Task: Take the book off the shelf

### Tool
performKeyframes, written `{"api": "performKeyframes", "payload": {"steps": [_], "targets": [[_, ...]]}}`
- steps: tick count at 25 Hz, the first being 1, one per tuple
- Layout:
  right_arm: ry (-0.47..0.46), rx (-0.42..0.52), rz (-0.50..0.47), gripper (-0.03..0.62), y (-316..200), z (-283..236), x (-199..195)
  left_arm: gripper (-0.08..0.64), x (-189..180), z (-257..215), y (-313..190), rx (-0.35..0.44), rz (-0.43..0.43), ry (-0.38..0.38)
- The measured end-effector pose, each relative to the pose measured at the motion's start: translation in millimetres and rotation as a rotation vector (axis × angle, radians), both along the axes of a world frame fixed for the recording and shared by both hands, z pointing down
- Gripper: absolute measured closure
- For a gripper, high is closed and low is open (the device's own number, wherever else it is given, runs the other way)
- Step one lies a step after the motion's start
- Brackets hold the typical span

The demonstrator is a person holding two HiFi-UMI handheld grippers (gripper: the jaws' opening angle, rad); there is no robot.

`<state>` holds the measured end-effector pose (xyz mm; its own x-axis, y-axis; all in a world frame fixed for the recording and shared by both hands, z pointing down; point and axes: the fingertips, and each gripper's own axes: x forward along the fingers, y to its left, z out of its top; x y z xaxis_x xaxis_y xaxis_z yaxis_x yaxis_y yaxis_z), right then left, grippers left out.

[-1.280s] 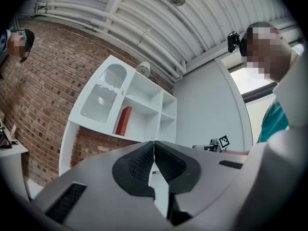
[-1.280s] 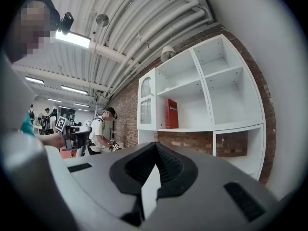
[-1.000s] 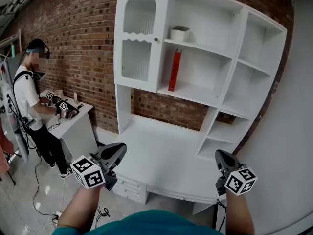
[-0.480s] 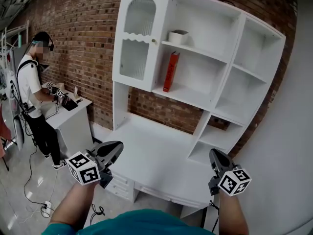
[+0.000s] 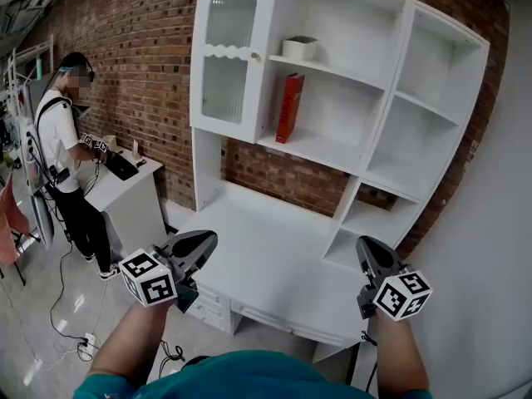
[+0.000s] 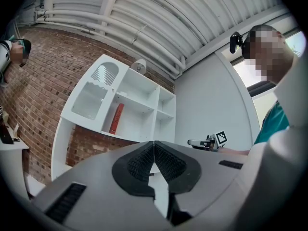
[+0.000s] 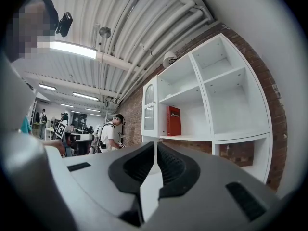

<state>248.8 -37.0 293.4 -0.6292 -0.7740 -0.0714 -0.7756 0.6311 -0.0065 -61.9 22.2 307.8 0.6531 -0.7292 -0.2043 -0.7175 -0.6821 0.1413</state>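
Faces a tall white shelf [image 5: 391, 98] on a brick wall, well ahead of both sets of jaws and mostly above them. Below it, a white counter [image 5: 266, 256] spreading out just beyond the jaw tips and lower. Bare on top, so likely a handy spot for setting something down.

Holds the left gripper [image 5: 204, 243] and the right gripper [image 5: 366, 246] low and well apart, aimed roughly level toward the shelf. Looks like an approach pose, not a reach. Left jaws pressed together on nothing; right jaws likewise closed and empty. Need spreading before any grasp.

Finds the red book [image 5: 288, 109] far ahead of and above both jaws, closer to the left gripper's line. Stands upright in a middle compartment, tight against the wall on the left gripper's side, presumably propped there. Offers a narrow edge outward, good for pinching.

Above the book, a small white container [image 5: 301, 48] on the next board, clear of the way. Book untouched; task barely begun.
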Motion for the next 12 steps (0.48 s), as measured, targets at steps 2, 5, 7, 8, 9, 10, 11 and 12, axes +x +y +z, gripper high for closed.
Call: {"api": "performKeyframes", "payload": {"steps": [2, 5, 7, 8, 9, 10, 11, 12], "targets": [[0.0, 0.001, 0.004, 0.566, -5, 0, -2, 0.543, 0, -2, -7, 0.004, 0.01, 0.002], [0.004, -0.002, 0.016, 0.566, -18, 2, -6, 0.543, -2, -2, -26, 0.014, 0.032, 0.005], [0.008, -0.004, 0.026, 0.566, -31, 3, -11, 0.543, -4, -1, -43, 0.016, 0.049, 0.016], [0.012, -0.004, 0.031, 0.566, -38, 3, -14, 0.543, -7, -1, -52, 0.018, 0.06, 0.02], [0.016, -0.002, 0.037, 0.566, -44, 3, -18, 0.543, -9, -1, -62, 0.022, 0.073, 0.023], [0.019, 0.003, 0.044, 0.566, -51, 2, -24, 0.543, -12, -1, -73, 0.027, 0.088, 0.025], [0.021, 0.008, 0.052, 0.566, -59, 1, -29, 0.543, -16, -2, -84, 0.033, 0.106, 0.026], [0.022, 0.015, 0.061, 0.566, -68, -1, -36, 0.543, -20, -3, -97, 0.04, 0.124, 0.027]]}}
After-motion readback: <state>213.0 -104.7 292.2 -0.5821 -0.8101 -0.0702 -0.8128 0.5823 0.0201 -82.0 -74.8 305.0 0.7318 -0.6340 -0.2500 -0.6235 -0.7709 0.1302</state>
